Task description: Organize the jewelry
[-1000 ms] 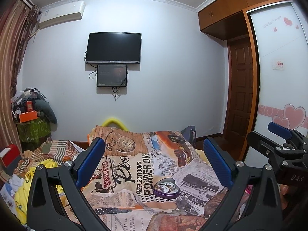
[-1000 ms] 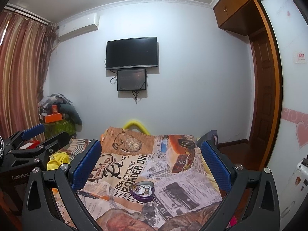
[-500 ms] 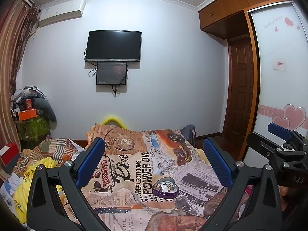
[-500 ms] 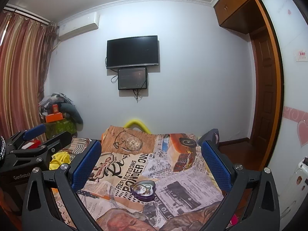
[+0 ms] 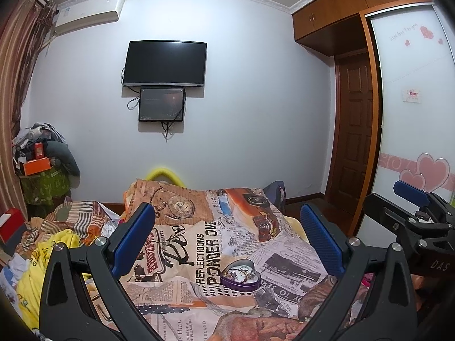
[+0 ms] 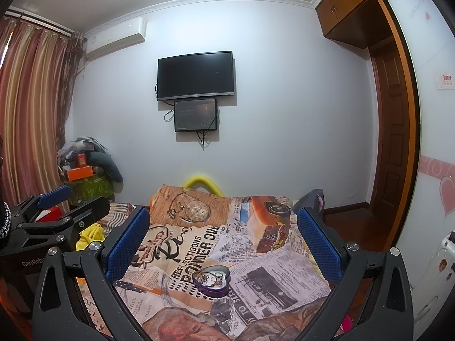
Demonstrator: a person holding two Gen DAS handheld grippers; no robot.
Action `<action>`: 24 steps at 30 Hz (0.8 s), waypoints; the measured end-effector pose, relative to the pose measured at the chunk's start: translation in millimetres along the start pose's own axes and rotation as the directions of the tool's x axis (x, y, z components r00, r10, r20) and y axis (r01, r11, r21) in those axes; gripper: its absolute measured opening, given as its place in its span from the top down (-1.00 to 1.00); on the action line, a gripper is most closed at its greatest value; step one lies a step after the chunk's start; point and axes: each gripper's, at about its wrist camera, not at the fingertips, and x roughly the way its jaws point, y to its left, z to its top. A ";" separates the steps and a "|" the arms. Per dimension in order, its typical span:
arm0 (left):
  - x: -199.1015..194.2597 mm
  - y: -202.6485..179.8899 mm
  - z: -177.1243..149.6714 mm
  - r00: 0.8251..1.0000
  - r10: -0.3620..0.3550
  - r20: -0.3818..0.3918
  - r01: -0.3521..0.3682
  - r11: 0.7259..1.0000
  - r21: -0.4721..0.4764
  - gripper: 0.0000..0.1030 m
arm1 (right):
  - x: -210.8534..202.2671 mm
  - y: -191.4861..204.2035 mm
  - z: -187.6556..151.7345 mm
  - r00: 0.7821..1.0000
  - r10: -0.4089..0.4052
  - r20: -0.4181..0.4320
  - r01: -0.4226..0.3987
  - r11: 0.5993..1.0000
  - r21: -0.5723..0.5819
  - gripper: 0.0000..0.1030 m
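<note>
- Small jewelry pieces point(image 5: 240, 272) inside the heart-shaped purple tin point(image 6: 211, 281) are hard to make out.
- Left gripper point(image 5: 227, 238) and right gripper point(image 6: 223, 241): fingers spread wide, nothing held.
- Printed bedspread point(image 5: 199, 227) beneath; television point(image 6: 196, 75) beyond.

Both views tilted up a bit — heart tin point(image 5: 240, 274) point(image 6: 211, 280) sits lower in frame now.

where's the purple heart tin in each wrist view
Left wrist: heart-shaped tin lies on the bedspread, low, just right of centre.
Right wrist: tin sits low, slightly left of centre.
Shared landmark: the "PONDER" print beside it.
</note>
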 end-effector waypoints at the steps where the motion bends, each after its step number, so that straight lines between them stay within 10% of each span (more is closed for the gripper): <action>1: 0.1 0.1 0.0 1.000 0.000 0.000 0.000 1.000 -0.001 -0.99 | 0.1 -0.1 0.2 1.000 0.001 -0.001 -0.001 1.000 0.001 -1.00; 24: 5.9 -6.0 -3.1 1.000 -0.017 -0.008 0.017 1.000 0.010 -0.99 | 6.9 -0.3 -4.3 1.000 -0.002 -0.027 0.003 1.000 0.015 -1.00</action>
